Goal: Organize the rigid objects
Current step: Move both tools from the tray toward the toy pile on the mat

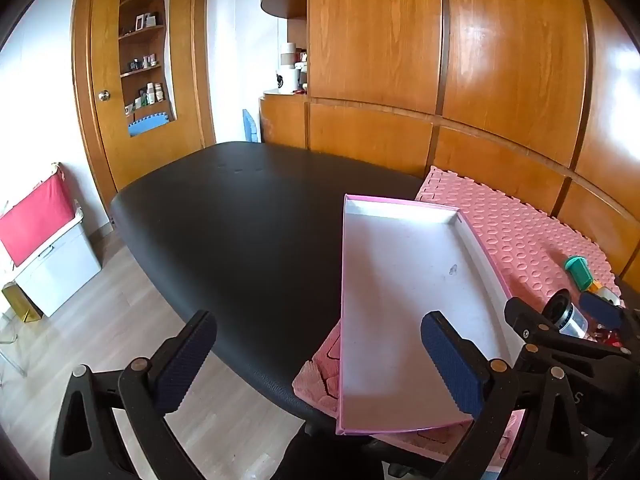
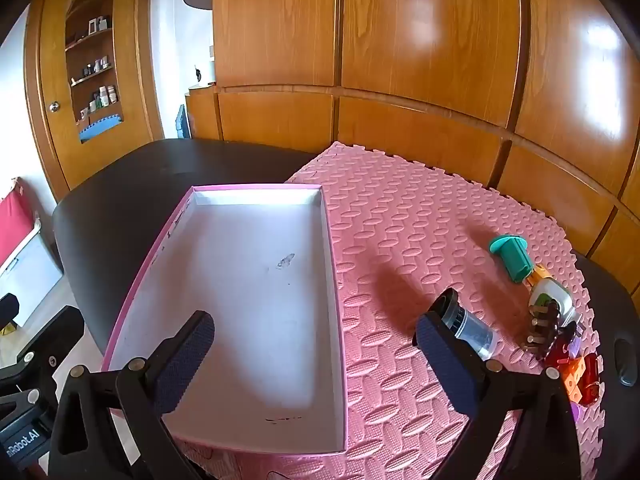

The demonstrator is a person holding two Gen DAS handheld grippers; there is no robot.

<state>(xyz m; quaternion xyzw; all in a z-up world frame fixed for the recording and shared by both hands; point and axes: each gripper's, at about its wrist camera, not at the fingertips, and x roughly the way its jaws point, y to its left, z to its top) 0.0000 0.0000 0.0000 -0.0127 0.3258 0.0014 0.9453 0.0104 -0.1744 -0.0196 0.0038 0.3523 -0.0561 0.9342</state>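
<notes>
Empty pink-rimmed box point(image 2: 248, 300) lies flat left of small toys point(image 2: 560, 320).

In the left wrist view the right tongs point(image 1: 560, 312) cover most of the toy pile point(image 1: 600, 334), and the shelf items point(image 1: 148, 96) are too small to identify

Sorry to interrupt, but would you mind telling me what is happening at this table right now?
A person holds a two-finger gripper in each hand to sort small items into a pink-edged box. Nothing is in the box yet. Both the left gripper and the right gripper are open and empty, above the box's near end. The items lie in a cluster on the pink foam mat: a teal cap-shaped piece, a clear vial with a black cap, and small coloured toys.
</notes>
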